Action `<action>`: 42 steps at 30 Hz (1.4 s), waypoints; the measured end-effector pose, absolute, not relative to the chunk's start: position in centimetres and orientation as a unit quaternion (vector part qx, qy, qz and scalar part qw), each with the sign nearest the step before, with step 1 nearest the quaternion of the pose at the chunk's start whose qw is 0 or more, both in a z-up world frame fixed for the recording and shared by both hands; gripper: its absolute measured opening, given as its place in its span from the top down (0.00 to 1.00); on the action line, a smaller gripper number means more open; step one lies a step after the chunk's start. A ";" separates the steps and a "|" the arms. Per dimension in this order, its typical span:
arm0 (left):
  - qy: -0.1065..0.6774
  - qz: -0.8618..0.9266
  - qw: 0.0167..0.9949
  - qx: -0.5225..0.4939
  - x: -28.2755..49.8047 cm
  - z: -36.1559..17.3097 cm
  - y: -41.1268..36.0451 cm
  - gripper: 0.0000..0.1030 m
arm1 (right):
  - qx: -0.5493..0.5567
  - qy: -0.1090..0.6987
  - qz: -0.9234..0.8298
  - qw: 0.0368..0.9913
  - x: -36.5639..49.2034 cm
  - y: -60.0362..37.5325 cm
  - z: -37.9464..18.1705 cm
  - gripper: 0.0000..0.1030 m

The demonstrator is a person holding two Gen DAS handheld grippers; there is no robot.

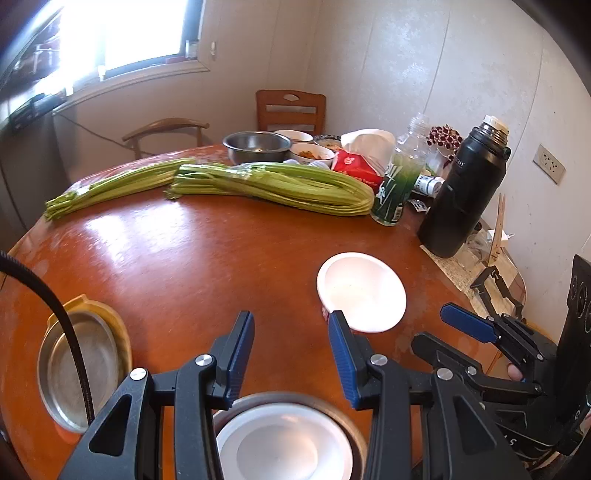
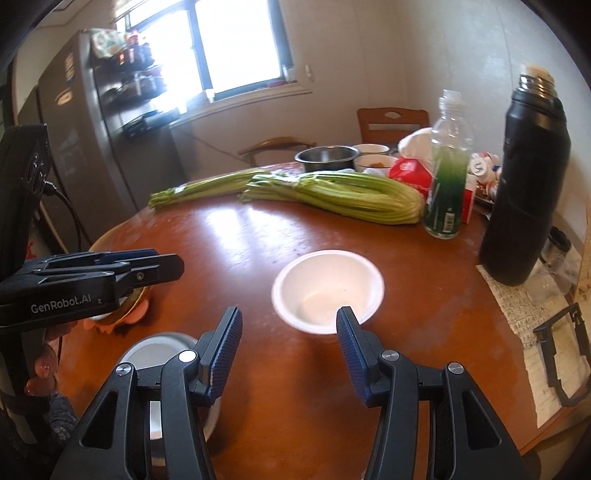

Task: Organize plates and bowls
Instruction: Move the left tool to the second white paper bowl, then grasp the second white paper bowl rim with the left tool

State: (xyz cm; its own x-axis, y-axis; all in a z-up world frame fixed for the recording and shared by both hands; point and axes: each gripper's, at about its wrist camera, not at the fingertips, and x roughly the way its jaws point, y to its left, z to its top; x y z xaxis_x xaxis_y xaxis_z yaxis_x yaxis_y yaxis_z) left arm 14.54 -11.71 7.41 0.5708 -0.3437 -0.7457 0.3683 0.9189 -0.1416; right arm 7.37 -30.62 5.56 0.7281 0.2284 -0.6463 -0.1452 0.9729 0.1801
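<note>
Left tongs (image 1: pixel 291 334) apart over white plate (image 1: pixel 284 443), frame bottom; right tongs (image 2: pixel 289 330) apart near white bowl (image 2: pixel 327 291), table (image 2: pixel 258 243) centre.

Blown-out window (image 1: pixel 122 33) backlight, white glare streaks on glossy table (image 1: pixel 177 258), dark fisheye-warped corners, mostly sharp

I see two bunches of celery (image 1: pixel 273 184), one white bowl (image 2: pixel 327 291), one black flask (image 2: pixel 524 184), two chairs (image 1: pixel 291 110).
</note>
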 end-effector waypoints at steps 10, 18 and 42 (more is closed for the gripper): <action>0.456 -0.203 0.867 0.015 18.6 5.3 -13.9 0.59 | 0.093 0.374 0.068 0.920 10.7 -34.3 3.7 0.47; 0.468 -0.221 0.856 0.018 20.1 4.3 -15.5 0.59 | 0.111 0.394 0.058 0.911 12.9 -36.1 2.0 0.47; 0.507 -0.218 0.834 0.010 21.9 1.6 -16.6 0.59 | 0.110 0.444 0.083 0.885 16.0 -34.9 -1.4 0.47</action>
State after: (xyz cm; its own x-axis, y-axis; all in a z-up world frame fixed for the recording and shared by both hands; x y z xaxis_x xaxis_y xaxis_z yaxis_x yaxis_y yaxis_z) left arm 21.87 -16.63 1.59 0.3901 -0.3536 -0.8502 0.3735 0.9047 -0.2050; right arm 16.00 -34.87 -1.40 0.5921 0.2441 -0.7680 -0.0491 0.9622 0.2680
